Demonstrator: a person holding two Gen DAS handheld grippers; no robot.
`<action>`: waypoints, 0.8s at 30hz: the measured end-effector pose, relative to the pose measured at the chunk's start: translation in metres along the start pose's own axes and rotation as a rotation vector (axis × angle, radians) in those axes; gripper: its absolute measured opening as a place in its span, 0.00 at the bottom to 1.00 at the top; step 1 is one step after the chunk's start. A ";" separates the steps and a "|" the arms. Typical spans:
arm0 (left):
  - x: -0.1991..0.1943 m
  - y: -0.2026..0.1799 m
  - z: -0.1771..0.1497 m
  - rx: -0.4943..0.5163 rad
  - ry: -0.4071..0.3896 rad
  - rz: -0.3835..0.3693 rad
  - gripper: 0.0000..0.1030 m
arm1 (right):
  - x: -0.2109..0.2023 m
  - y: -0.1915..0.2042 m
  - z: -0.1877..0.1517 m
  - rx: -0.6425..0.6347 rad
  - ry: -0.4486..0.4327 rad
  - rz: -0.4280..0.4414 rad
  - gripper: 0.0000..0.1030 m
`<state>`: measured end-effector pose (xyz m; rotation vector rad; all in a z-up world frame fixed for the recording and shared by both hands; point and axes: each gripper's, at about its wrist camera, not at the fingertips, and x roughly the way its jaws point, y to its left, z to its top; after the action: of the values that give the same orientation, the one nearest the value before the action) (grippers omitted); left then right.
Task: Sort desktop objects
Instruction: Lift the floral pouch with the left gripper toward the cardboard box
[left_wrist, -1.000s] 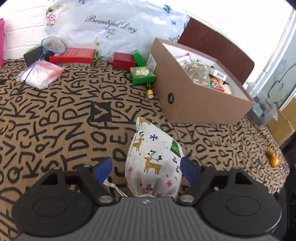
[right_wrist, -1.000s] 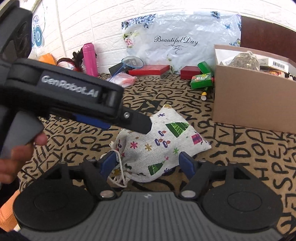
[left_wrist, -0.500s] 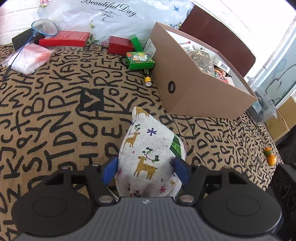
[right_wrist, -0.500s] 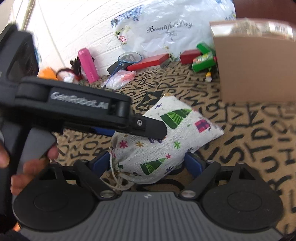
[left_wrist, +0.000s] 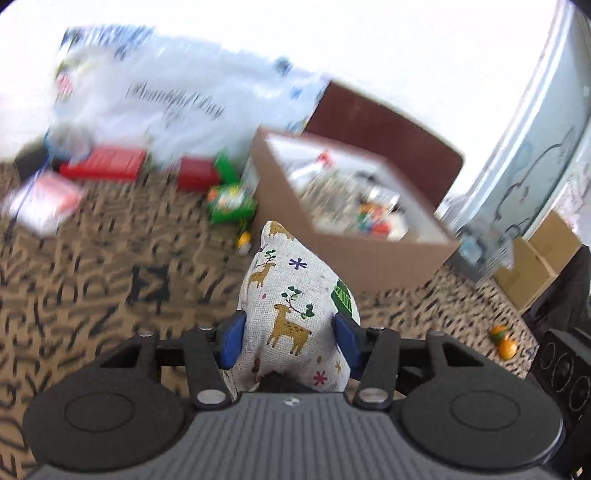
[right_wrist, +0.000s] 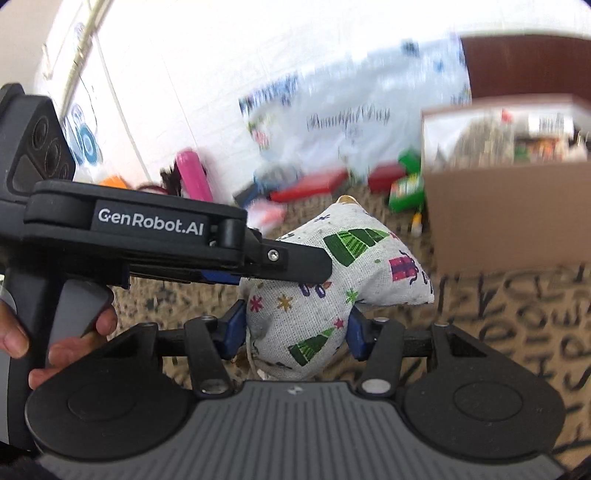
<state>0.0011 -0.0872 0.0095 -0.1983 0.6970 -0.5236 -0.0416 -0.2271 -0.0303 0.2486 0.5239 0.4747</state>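
Left gripper (left_wrist: 290, 338) clamped on coarse linen drawstring pouch (left_wrist: 291, 306), blue pads (left_wrist: 233, 338) pressing both flanks, fabric bulging between. Right gripper (right_wrist: 297, 332) clamped on same pouch (right_wrist: 332, 280) near cinched neck, cord dangling below. Pouch printed with deer, trees, gift boxes; lumpy, pointed far corner. Beyond and right of tips: open brown cardboard box (left_wrist: 354, 254), rigid, full of mixed items. Letter-print tablecloth (left_wrist: 110, 288) underneath, blurred.

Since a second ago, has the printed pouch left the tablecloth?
Yes. The pouch, pinched by both grippers, has risen: its tip now overlaps the cardboard box in the left wrist view.
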 end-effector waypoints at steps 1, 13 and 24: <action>-0.002 -0.005 0.006 0.011 -0.019 -0.009 0.53 | -0.005 0.000 0.005 -0.005 -0.025 -0.002 0.51; 0.021 -0.066 0.084 0.092 -0.164 -0.183 0.53 | -0.054 -0.034 0.076 -0.107 -0.275 -0.121 0.50; 0.094 -0.117 0.146 0.121 -0.203 -0.278 0.53 | -0.065 -0.113 0.144 -0.188 -0.378 -0.248 0.50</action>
<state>0.1120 -0.2356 0.1077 -0.2332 0.4396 -0.7974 0.0278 -0.3721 0.0792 0.0868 0.1354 0.2240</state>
